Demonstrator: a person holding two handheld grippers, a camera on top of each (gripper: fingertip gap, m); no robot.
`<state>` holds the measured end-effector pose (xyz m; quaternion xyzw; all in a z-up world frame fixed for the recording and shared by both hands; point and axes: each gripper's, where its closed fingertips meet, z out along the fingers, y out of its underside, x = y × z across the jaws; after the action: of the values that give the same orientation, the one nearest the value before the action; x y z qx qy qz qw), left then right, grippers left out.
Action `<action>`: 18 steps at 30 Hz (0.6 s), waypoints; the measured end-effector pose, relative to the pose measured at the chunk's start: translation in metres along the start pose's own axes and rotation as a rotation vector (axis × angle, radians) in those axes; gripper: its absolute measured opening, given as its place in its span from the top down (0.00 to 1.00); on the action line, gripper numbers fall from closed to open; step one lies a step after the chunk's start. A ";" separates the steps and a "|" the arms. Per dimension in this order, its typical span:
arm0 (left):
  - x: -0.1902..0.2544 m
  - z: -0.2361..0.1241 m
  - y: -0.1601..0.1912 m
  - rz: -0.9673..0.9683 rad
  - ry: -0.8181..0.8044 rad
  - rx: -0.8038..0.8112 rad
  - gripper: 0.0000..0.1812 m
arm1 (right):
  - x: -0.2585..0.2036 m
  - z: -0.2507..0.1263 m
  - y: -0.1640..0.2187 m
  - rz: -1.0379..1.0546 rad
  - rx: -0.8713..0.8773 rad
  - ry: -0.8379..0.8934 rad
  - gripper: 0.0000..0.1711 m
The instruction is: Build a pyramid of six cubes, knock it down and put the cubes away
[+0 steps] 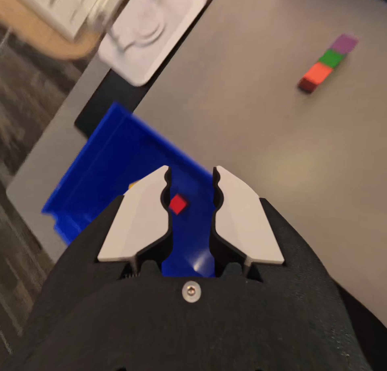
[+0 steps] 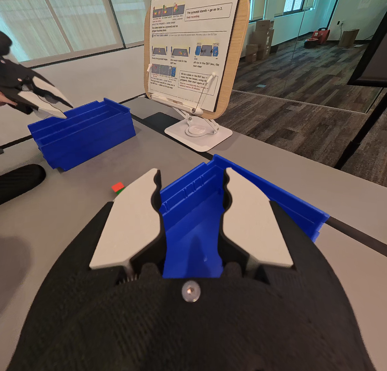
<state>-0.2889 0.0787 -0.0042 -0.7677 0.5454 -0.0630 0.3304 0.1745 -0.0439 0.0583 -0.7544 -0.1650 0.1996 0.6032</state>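
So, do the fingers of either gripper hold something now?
No. The left gripper and the right gripper are open and empty, above blue plastic bins.

**Non-task items observed**

Grey worktop [image 2: 88,204] with a dark seam. An instruction sheet [image 2: 188,47] is mounted on a wooden-backed board [image 2: 240,47], carried by a white stand [image 2: 199,135] at the worktop's far edge. Beyond: wood-pattern floor [image 2: 293,114], stacked cardboard boxes [image 2: 259,41], a red appliance [image 2: 318,35], and frosted glass wall panels [image 2: 62,20].
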 end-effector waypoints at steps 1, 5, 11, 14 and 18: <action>-0.012 -0.002 0.020 -0.056 -0.017 -0.016 0.79 | -0.001 0.001 -0.001 0.003 0.004 -0.007 0.67; -0.033 0.019 0.081 -0.326 -0.021 -0.141 0.78 | -0.005 0.011 0.004 -0.003 -0.032 -0.013 0.66; -0.028 0.059 0.097 -0.636 -0.005 -0.194 0.78 | -0.010 0.022 0.015 -0.040 -0.111 -0.001 0.66; -0.027 0.075 0.108 -0.636 -0.041 -0.275 0.75 | -0.012 0.023 0.015 -0.045 -0.114 0.002 0.66; -0.030 0.091 0.122 -0.640 -0.081 -0.350 0.74 | -0.010 0.023 0.018 -0.037 -0.119 0.004 0.66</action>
<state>-0.3558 0.1223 -0.1369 -0.9462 0.2669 -0.0384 0.1787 0.1544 -0.0338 0.0375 -0.7861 -0.1890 0.1766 0.5614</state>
